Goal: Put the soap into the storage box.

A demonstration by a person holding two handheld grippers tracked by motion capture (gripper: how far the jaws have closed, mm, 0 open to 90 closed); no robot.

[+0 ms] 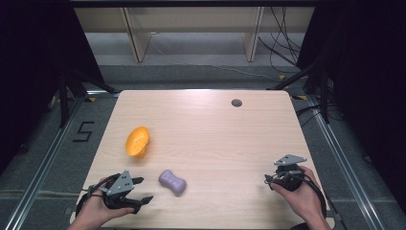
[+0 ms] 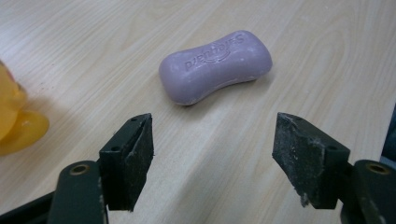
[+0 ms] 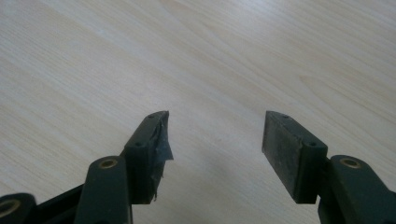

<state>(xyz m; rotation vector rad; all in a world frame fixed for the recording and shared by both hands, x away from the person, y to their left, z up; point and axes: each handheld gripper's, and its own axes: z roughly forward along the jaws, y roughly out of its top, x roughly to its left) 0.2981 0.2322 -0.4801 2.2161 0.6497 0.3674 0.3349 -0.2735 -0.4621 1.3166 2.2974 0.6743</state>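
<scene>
Raised lettering is seen on the top of the purple soap bar (image 2: 215,67) in the left gripper view, upside down from that side — it appears to read "Safeguard", though the letters are soft. A figure "5" (image 1: 84,131) is marked on the floor to the left of the table (image 1: 230,143).

The soap bar lies flat on the table near its front edge, left of centre, just ahead of the left gripper (image 1: 142,189). That gripper's jaws are spread wide with nothing between them; the bar is apart from both pads.

An orange bowl (image 1: 137,141) is tipped on its side beyond the soap, nothing seen inside it.

The right gripper (image 3: 215,140) is held wide open over bare wood near the front right corner — nothing is gripped. Wide open tabletop lies between the two grippers and toward the far edge, where a small grey disc (image 1: 236,102) is set.
</scene>
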